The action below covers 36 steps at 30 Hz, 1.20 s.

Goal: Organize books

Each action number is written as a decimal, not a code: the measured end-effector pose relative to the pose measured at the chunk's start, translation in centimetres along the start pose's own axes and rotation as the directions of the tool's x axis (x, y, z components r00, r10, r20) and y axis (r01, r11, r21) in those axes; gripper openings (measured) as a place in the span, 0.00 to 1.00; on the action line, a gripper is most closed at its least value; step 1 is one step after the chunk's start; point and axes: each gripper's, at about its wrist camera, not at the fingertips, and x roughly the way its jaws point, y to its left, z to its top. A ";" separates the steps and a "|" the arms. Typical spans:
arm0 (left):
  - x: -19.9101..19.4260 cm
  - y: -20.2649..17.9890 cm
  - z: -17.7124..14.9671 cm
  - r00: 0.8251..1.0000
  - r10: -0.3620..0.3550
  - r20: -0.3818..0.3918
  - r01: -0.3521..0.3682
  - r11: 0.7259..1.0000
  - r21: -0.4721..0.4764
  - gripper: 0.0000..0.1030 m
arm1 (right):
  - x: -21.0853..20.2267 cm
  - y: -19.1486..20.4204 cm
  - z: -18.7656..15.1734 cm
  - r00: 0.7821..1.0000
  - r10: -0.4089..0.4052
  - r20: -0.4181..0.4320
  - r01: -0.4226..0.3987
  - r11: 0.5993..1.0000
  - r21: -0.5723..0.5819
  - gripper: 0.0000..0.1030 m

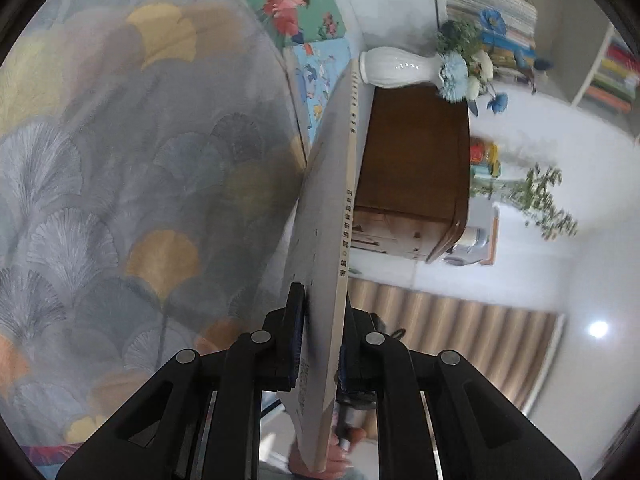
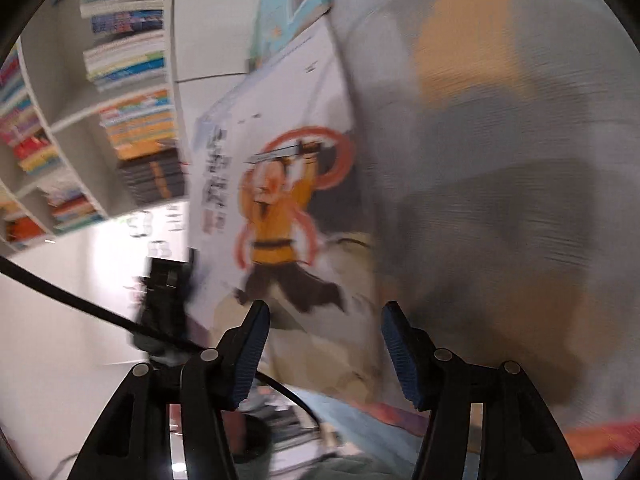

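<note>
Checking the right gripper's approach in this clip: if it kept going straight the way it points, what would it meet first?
Most likely the white book with the orange-clad figure on its cover, directly ahead of the open right gripper. The frame is blurred, so depth is uncertain.

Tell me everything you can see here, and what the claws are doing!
held book: one, white cover, beige spine, on edge in the left claw
lying books: two, green and light blue, on the cloth
patterned cloth: one, grey with yellow leaves
vase: one, white, blue flowers, on the cabinet
cabinet: one, brown wood
bookshelf: white, many colourful books
left claw: black, shut on the held book
right claw: black with blue pads, open, holding nothing
</note>
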 end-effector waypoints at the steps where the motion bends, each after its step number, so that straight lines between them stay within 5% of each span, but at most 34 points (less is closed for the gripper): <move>1: -0.3 0.5 0.1 1.000 -0.018 -0.001 0.018 1.000 -0.021 0.10 | 0.2 -0.1 -0.1 1.000 0.027 0.001 -0.027 1.000 0.005 0.57; 3: -0.6 1.4 0.4 0.999 -0.035 -0.004 0.035 0.998 -0.060 0.10 | 0.4 -0.3 0.0 0.997 0.074 0.004 -0.075 0.997 0.022 0.54; 5: -0.8 1.4 0.4 1.000 0.021 -0.001 -0.021 0.999 -0.034 0.10 | -0.1 -0.1 -0.3 0.998 0.053 0.025 -0.053 0.999 0.004 0.43; 8: -0.6 0.3 -0.2 0.982 0.189 0.000 -0.188 0.978 0.086 0.09 | -1.1 1.3 -0.7 0.991 -0.093 0.094 0.102 0.991 -0.089 0.24; 12: -0.1 -1.3 -1.4 0.957 0.289 0.021 -0.287 0.932 0.223 0.09 | -0.9 4.3 -1.5 0.944 -0.291 0.155 0.321 0.915 -0.242 0.24; 17: -1.6 -3.9 -3.0 0.927 0.354 0.124 -0.373 0.846 0.381 0.09 | 0.8 9.1 -3.7 0.887 -0.411 0.213 0.462 0.775 -0.431 0.24; 20: -3.3 -6.5 -4.5 0.902 0.374 0.216 -0.432 0.751 0.499 0.11 | 2.2 11.7 -5.0 0.864 -0.443 0.241 0.501 0.695 -0.516 0.24; 24: -6.5 -7.7 -4.8 0.902 0.341 0.263 -0.431 0.734 0.525 0.13 | 4.9 14.8 -7.8 0.830 -0.489 0.267 0.535 0.565 -0.628 0.24; 31: -15.5 -7.9 -3.7 0.890 0.270 0.368 -0.432 0.756 0.492 0.13 | 9.0 20.3 -10.3 0.859 -0.433 0.273 0.484 0.517 -0.706 0.25; 36: -22.8 -6.1 -2.4 0.845 0.247 0.475 -0.468 0.772 0.431 0.13 | 15.3 24.1 -11.5 0.886 -0.403 0.230 0.420 0.486 -0.767 0.25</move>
